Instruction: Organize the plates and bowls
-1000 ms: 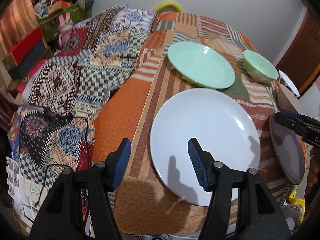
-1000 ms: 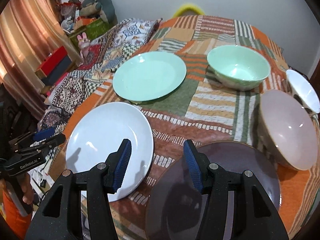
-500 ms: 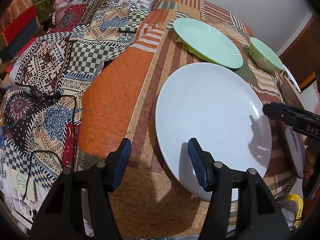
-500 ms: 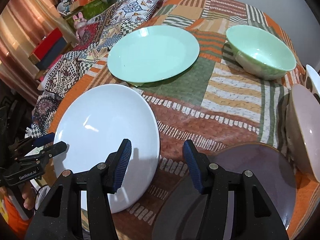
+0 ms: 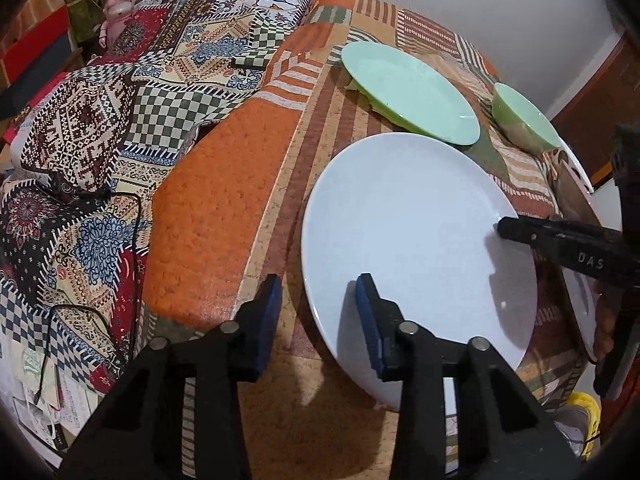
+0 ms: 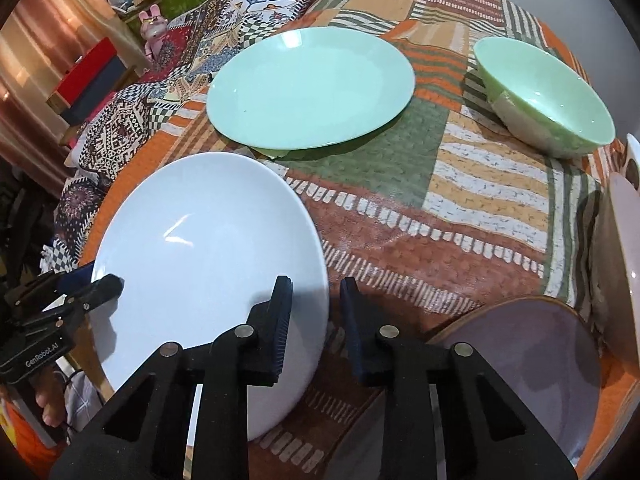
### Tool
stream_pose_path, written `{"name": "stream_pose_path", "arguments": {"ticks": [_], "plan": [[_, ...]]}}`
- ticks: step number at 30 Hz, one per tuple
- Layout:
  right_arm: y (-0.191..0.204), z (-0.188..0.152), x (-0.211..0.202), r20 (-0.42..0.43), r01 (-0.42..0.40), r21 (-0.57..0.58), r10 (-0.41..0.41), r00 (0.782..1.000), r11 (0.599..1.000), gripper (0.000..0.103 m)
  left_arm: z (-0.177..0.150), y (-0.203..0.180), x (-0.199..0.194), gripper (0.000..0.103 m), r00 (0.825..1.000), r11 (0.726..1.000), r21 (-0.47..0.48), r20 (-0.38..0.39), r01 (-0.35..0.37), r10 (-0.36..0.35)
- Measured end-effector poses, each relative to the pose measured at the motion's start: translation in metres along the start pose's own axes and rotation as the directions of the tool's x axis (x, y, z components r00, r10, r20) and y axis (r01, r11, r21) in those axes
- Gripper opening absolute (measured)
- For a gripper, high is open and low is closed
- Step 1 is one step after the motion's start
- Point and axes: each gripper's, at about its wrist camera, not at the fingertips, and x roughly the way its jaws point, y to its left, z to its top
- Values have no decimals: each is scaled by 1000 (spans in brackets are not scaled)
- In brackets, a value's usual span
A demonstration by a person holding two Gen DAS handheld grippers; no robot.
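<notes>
Across the counter (image 6: 460,168), under its patchwork cloth, the crockery lay spread out: a white plate (image 6: 208,248) at the near left edge, a green plate (image 6: 312,84) just beyond it, a green bowl (image 6: 548,96) further right, a mauve plate (image 6: 520,356) near the right claw, and a pale pink bowl (image 6: 624,248) at the far right, mostly cut off from view.

Both claws had closed in on the white plate from opposite sides. The right claw (image 6: 316,320) stood parted with nothing in it, its jaws straddling the plate's right rim, one finger over the plate and the other outside it. The left claw (image 5: 320,316) was likewise parted and empty, bracketing the near-left rim.

To my eye the step was picking up this plate, probably to stack it. Done well, it would mean sliding one finger under the rim before closing, since the plate sat flat on soft cloth. Glazed ware is slippery, so a deep bite on the rim and a level lift seemed wise; one claw might steady it while the other gripped.
</notes>
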Motion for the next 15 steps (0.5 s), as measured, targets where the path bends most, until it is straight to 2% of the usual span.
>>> {"name": "stream_pose_path", "arguments": {"ticks": [6, 8, 12, 15], "plan": [[5, 0, 2, -5, -8, -9, 8, 1000, 1000, 23, -1, -10, 3, 33, 1000, 999, 43, -12, 15, -15], [5, 0, 3, -2, -13, -3, 13, 1000, 1000, 23, -2, -13, 3, 33, 1000, 998, 63, -6, -2, 2], [7, 0, 3, 4, -6, -7, 6, 1000, 1000, 23, -1, -11, 2, 33, 1000, 999, 49, -14, 8, -8], [9, -1, 2, 3, -8, -6, 9, 1000, 1000, 23, -4, -17, -2, 33, 1000, 996, 81, 1, -28, 28]]}}
